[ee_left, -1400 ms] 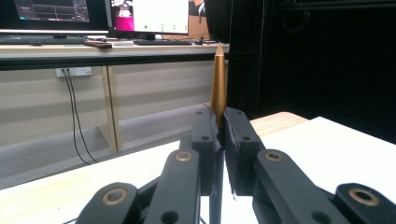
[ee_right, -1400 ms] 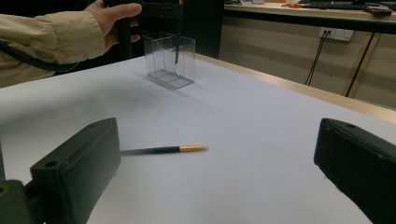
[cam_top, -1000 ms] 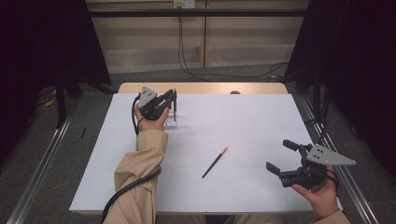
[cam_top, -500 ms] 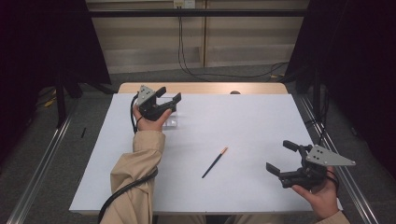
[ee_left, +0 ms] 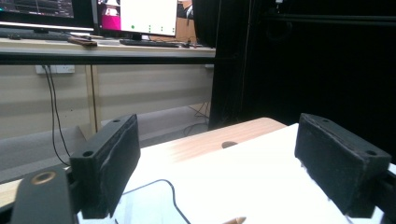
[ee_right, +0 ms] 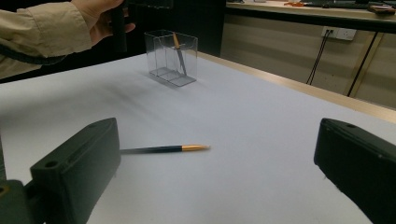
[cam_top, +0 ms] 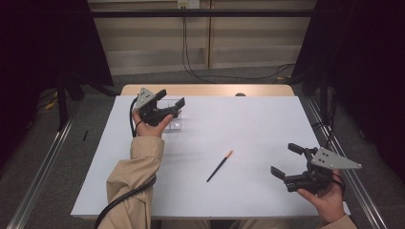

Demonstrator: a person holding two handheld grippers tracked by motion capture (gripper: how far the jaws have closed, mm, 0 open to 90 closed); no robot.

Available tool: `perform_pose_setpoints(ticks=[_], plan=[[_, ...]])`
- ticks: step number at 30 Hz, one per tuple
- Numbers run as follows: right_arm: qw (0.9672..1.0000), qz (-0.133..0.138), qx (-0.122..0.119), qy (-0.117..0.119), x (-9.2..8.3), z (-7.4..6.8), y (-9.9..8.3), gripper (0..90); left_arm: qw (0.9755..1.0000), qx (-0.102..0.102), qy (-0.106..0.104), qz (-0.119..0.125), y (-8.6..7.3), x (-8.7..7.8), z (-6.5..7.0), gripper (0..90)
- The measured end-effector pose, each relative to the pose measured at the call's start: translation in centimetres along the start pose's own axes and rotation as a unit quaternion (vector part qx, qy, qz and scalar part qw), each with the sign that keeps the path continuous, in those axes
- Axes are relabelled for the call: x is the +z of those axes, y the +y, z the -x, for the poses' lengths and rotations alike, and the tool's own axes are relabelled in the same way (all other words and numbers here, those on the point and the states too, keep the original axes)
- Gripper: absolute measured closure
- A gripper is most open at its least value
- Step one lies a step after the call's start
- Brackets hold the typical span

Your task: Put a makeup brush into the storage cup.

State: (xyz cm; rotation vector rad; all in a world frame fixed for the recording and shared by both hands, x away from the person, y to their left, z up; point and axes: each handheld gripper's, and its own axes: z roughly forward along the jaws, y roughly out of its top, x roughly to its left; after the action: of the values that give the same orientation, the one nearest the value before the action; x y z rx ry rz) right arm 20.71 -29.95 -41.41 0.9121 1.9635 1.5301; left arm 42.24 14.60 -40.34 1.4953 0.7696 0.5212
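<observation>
- My left gripper hangs over the clear container at the far left of the table. Its jaws have just been opening and now stand apart with nothing between them.
- The container is a small rectangular box of transparent plastic, open at the top, with thin straight walls and a flat base. It stands upright on the white surface.
- Inside it, one pen leans tilted against a wall, orange end up, dark barrel down. In the left gripper view the container's rounded rim sits just below the jaws, with the pen's orange tip at the bottom edge.
- A second pen lies flat on the table near its middle, well apart from the container. It is slim and straight, with a dark barrel and an orange-gold end.
- My right gripper is held at the near right corner, level with the table, jaws wide apart and empty. It points toward the loose pen, which lies near its left jaw in the right gripper view but does not touch it.
- The table has a smooth matt white cover; a strip of pale wood shows along its far edge.
- The jaw pads are black, blocky and slightly rough.
- I can read no writing on the container or the pens.
</observation>
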Motion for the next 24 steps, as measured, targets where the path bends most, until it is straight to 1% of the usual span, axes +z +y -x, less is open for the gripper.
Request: perform_pose_setpoints(ticks=[3, 4, 7, 11, 14, 17, 18, 19, 20, 24], plan=[[1.0, 0.0, 0.0, 0.001, 0.1, -0.1, 0.0, 0.2, 1.0, 0.001, -0.004, -0.002, -0.1, -0.3, 0.0, 12.7], [1.0, 0.0, 0.0, 0.001, 0.1, -0.1, 0.0, 0.2, 1.0, 0.0, -0.005, -0.005, -0.2, -0.5, 0.0, 12.6], [1.0, 0.0, 0.0, 0.0, 0.1, -0.1, 0.0, 0.2, 0.9999, -0.008, -0.006, -0.001, -0.3, -0.9, 0.0, 12.6], [1.0, 0.0, 0.0, -0.002, 0.0, 0.0, 0.0, 0.2, 0.9999, -0.006, -0.012, -0.002, -0.5, -1.4, 0.0, 12.0], [1.0, 0.001, 0.0, -0.002, 0.0, 0.0, 0.0, 0.2, 0.9998, -0.011, -0.019, 0.001, -0.7, -1.9, 0.0, 11.7], [1.0, 0.0, 0.001, 0.0, 0.0, 0.0, 0.0, 0.2, 0.9997, -0.007, -0.025, 0.002, -0.9, -2.3, 0.1, 11.6], [1.0, 0.0, 0.001, 0.001, 0.0, 0.0, 0.0, 0.2, 0.9995, -0.012, -0.029, 0.0, -1.0, -2.5, 0.2, 11.6], [1.0, 0.0, 0.0, 0.0, 0.0, 0.0, 0.0, 0.2, 0.9995, -0.006, -0.032, -0.003, -1.1, -2.6, 0.1, 11.6], [1.0, 0.0, 0.001, -0.001, 0.0, 0.0, 0.0, 0.2, 0.9995, -0.009, -0.032, -0.001, -1.1, -2.7, 0.2, 11.6], [1.0, 0.0, 0.002, 0.0, 0.1, 0.0, -0.1, 0.2, 0.9991, -0.01, -0.041, -0.003, -1.3, -3.3, 0.4, 11.3]])
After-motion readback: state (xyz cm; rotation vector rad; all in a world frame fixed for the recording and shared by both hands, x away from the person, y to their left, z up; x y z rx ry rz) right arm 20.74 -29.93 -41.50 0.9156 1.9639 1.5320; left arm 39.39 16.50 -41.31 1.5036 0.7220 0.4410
